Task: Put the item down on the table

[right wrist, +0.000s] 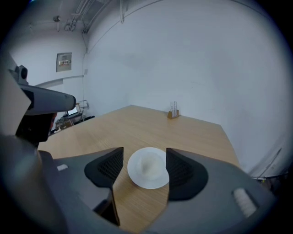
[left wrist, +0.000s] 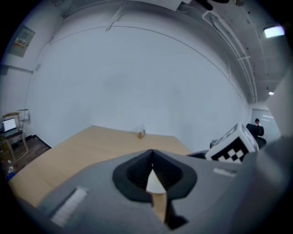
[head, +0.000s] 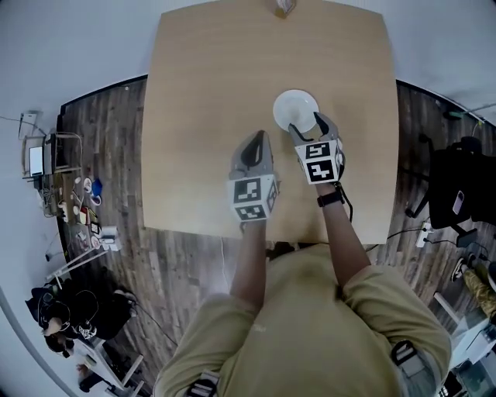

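A small white plate (head: pixel 295 110) lies flat on the wooden table (head: pixel 201 93), right of centre. In the right gripper view the plate (right wrist: pixel 147 167) sits just beyond the jaws, apart from both. My right gripper (head: pixel 308 128) is open over the plate's near edge, with nothing between its fingers (right wrist: pixel 111 166). My left gripper (head: pixel 254 144) hovers to the left of the plate, shut and empty. In the left gripper view its jaws meet at the tips (left wrist: pixel 151 155).
A small wooden holder (head: pixel 284 7) stands at the table's far edge, also seen as the holder (right wrist: pixel 173 111) in the right gripper view. A black chair (head: pixel 457 186) stands right of the table. Shelves and clutter (head: pixel 74 205) are on the floor at left.
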